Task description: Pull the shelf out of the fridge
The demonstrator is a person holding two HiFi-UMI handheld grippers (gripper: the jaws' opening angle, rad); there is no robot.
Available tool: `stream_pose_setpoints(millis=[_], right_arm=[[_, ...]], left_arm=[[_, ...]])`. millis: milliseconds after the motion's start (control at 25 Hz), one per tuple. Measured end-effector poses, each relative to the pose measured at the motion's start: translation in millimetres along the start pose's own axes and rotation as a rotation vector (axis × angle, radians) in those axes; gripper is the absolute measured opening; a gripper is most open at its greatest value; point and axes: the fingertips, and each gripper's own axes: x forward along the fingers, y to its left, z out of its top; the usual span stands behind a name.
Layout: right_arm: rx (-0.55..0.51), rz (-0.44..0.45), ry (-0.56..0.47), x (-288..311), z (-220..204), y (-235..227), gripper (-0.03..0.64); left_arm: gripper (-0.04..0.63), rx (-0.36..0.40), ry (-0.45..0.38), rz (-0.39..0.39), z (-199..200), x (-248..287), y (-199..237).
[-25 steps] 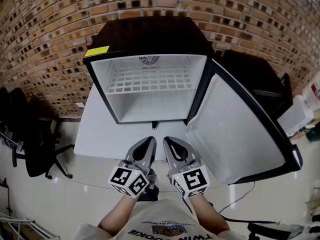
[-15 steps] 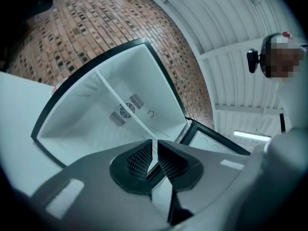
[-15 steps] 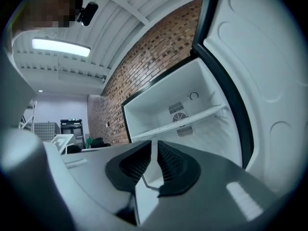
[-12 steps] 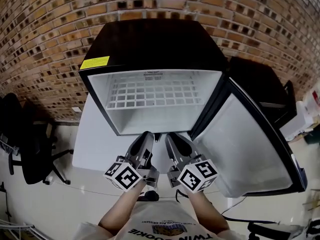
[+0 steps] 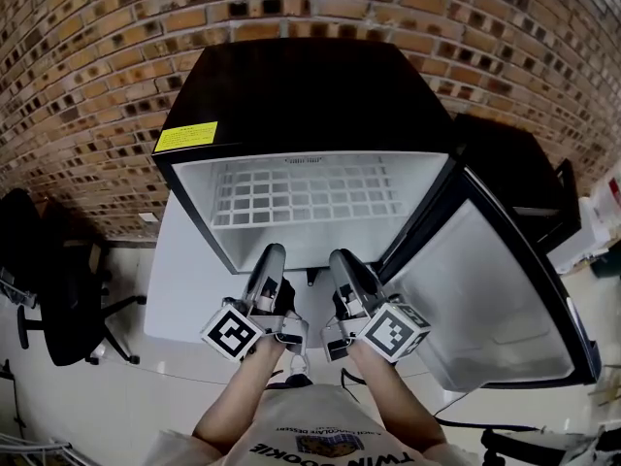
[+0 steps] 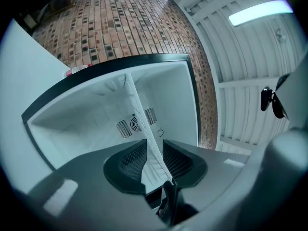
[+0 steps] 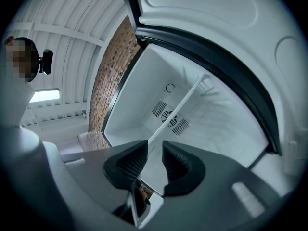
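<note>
Left gripper (image 5: 271, 257) and right gripper (image 5: 342, 260) side by side, both jaws opening with nothing between, white wire shelf (image 5: 306, 190) ahead of them inside open black fridge (image 5: 301, 85)

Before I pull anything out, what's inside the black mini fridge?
Inside the black mini fridge, a white wire shelf spans the white interior, with a round fan vent on the back wall. No food shows. The floor's front part is covered in every view.

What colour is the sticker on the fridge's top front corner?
Yellow. The sticker shows best in the head view.
</note>
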Motion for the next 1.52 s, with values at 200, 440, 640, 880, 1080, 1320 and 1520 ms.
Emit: stream_pose_setpoints(millis=[200, 440, 640, 880, 1080, 1320, 1520], right_arm=[[0.142, 0.029, -0.067, 18, 10, 4, 0.101], [0.229, 0.014, -0.131, 33, 23, -7, 0.124], [0.341, -0.071, -0.174, 39, 29, -29, 0.137], [0.417, -0.116, -0.236, 49, 43, -42, 0.137], [0.465, -0.139, -0.296, 55, 57, -53, 0.132], [0.488, -0.159, -0.313, 63, 62, -59, 0.078], [0.487, -0.153, -0.328, 65, 65, -58, 0.037]], left_arm=[[0.083, -0.068, -0.083, -0.011, 19, 7, 5], [0.123, -0.147, -0.132, 0.008, 33, 19, 17], [0.146, -0.201, -0.176, 0.027, 47, 26, 29], [0.146, -0.255, -0.2, 0.055, 57, 38, 39], [0.146, -0.278, -0.214, 0.099, 62, 48, 47], [0.104, -0.267, -0.218, 0.103, 67, 57, 46], [0.037, -0.277, -0.212, 0.114, 67, 59, 45]])
